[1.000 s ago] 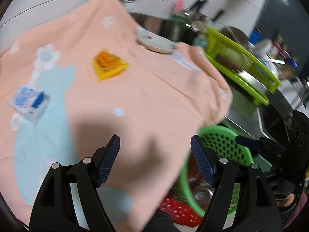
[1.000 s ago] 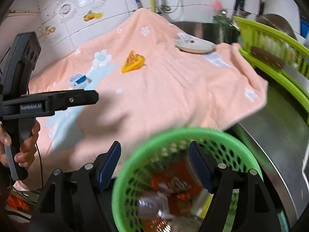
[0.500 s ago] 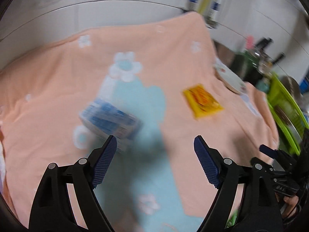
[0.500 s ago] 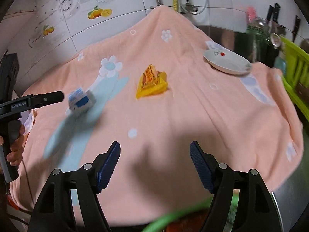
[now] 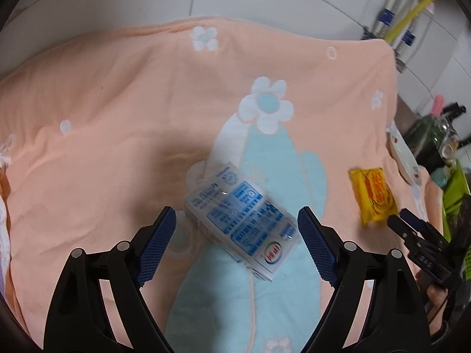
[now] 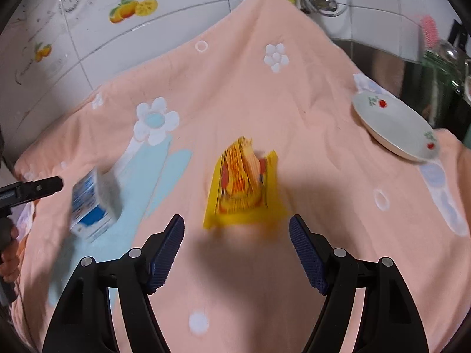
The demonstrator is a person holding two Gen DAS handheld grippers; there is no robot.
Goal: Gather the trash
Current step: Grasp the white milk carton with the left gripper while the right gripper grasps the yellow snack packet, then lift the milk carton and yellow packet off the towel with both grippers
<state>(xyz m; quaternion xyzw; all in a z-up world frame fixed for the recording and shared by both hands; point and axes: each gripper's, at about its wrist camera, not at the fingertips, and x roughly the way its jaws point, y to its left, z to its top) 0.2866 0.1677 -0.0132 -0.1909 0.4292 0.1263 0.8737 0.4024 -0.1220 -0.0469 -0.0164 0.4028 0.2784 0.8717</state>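
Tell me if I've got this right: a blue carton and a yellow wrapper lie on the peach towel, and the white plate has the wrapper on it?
Not quite. The plate is empty; the right wrist view shows the wrapper lying on the towel, apart from it. The carton lies there too.

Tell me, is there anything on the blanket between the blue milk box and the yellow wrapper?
Nothing. In the right wrist view, only bare peach blanket with its blue pattern lies between the blue milk box and the yellow wrapper.
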